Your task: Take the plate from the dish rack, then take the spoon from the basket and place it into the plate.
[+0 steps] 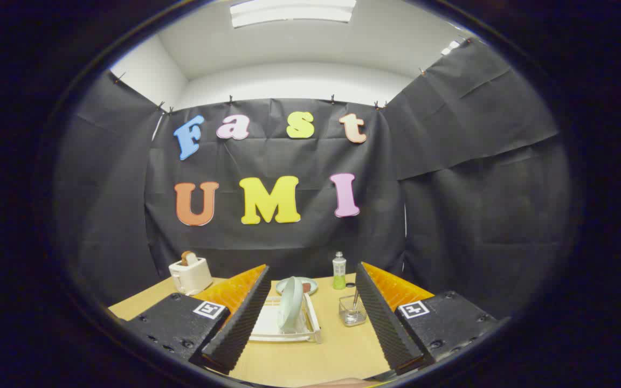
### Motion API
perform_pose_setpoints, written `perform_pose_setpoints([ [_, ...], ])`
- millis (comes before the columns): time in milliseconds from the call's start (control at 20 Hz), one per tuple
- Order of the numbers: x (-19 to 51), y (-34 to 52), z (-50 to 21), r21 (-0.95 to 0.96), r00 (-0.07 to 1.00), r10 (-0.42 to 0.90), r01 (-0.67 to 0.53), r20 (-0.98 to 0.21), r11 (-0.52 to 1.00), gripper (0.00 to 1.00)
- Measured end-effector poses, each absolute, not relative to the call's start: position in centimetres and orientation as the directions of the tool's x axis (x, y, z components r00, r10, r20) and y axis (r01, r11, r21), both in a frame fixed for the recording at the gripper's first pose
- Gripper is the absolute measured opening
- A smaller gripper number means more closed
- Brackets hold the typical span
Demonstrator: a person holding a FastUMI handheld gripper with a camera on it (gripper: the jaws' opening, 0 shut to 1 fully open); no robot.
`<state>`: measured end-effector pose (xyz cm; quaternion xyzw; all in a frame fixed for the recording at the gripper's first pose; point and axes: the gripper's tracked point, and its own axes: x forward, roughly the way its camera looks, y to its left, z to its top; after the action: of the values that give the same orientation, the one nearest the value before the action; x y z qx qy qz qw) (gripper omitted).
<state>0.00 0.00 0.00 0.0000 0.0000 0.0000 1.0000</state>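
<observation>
A pale green plate [291,303] stands on edge in a white dish rack [283,328] on the wooden table, just ahead of my fingers and nearer the left one. Right of the rack sits a small clear basket [352,312] with a spoon [355,299] standing upright in it, close to the right finger. My gripper [310,353] is open, its two black ribbed fingers [240,323] spread wide with nothing between them, held back from the rack.
A white toaster [190,274] with a slice of bread stands at the far left of the table. A second plate [299,285] lies flat behind the rack, and a bottle of green liquid [339,271] stands beside it.
</observation>
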Motion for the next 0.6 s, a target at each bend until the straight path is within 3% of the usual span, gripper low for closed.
perform_pose_setpoints([
  [600,-0.1,0.7,-2.6,0.03,0.991,0.094,-0.092,-0.098,0.995,1.0],
])
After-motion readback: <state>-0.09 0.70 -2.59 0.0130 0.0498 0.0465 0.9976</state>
